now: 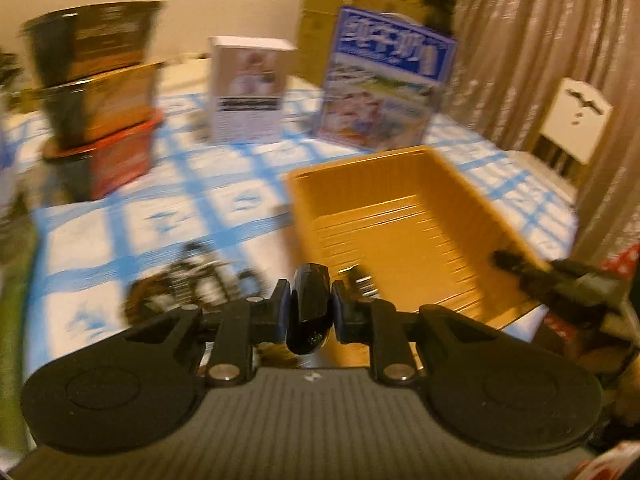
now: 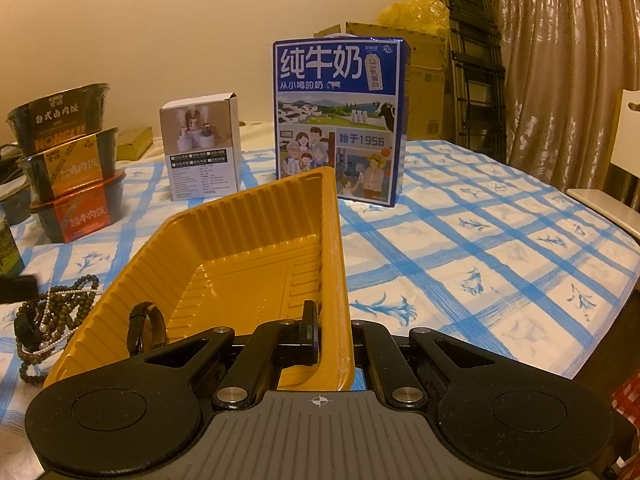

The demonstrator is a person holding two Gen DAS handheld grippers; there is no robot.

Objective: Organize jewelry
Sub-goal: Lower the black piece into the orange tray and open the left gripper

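My left gripper point(image 1: 310, 309) is shut on a glossy black band point(image 1: 309, 320), held above the table near the front edge of the yellow plastic tray point(image 1: 400, 220). A blurred heap of dark beads point(image 1: 188, 276) lies on the cloth left of it. My right gripper point(image 2: 334, 330) is shut on the right wall of the yellow tray point(image 2: 248, 248) and appears in the left wrist view as a dark right gripper point(image 1: 520, 268) at the tray's right rim. A black strap watch point(image 2: 146, 328) lies inside the tray. Bead strings and a pearl chain point(image 2: 52, 316) sit left of the tray.
A blue milk carton point(image 2: 340, 120) and a small white box point(image 2: 200, 144) stand behind the tray. Stacked food bowls point(image 2: 72, 160) are at the far left. The blue-checked tablecloth point(image 2: 480, 248) spreads to the right, with a curtain point(image 2: 560, 72) beyond.
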